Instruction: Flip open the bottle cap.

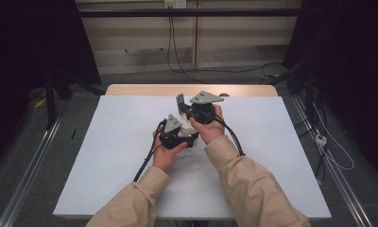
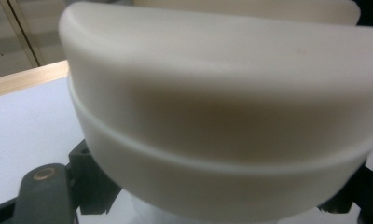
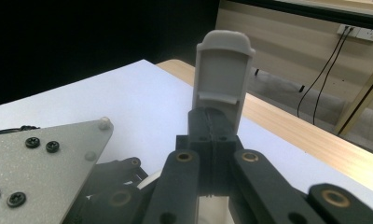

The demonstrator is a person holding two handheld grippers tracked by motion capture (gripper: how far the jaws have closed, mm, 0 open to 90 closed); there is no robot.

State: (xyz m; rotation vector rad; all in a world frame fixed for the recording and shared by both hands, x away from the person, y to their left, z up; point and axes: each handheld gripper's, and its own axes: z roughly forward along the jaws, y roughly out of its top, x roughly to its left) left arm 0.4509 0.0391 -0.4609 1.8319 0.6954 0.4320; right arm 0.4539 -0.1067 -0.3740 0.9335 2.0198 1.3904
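Observation:
A cream-white rounded object (image 2: 222, 107) with a raised seam around it sits very close in the left gripper view. My left gripper (image 1: 184, 126) is shut on this white object (image 1: 189, 125) just above the middle of the table. Its black linkage (image 2: 40, 196) shows below the object, and the fingertips are hidden behind it. Just behind it my right gripper (image 1: 180, 101) is shut, its two grey pads (image 3: 220, 65) pressed together and pointing up and away, with nothing between them. The left gripper's grey plate (image 3: 35, 163) lies right beside the right gripper.
A white sheet (image 1: 121, 156) covers the table, with a wooden strip (image 1: 144, 89) bare along the far edge. Both forearms in beige sleeves (image 1: 253, 184) come in from the near edge. Metal rails (image 1: 31, 161) run along both sides, and cables (image 1: 333, 156) lie on the floor.

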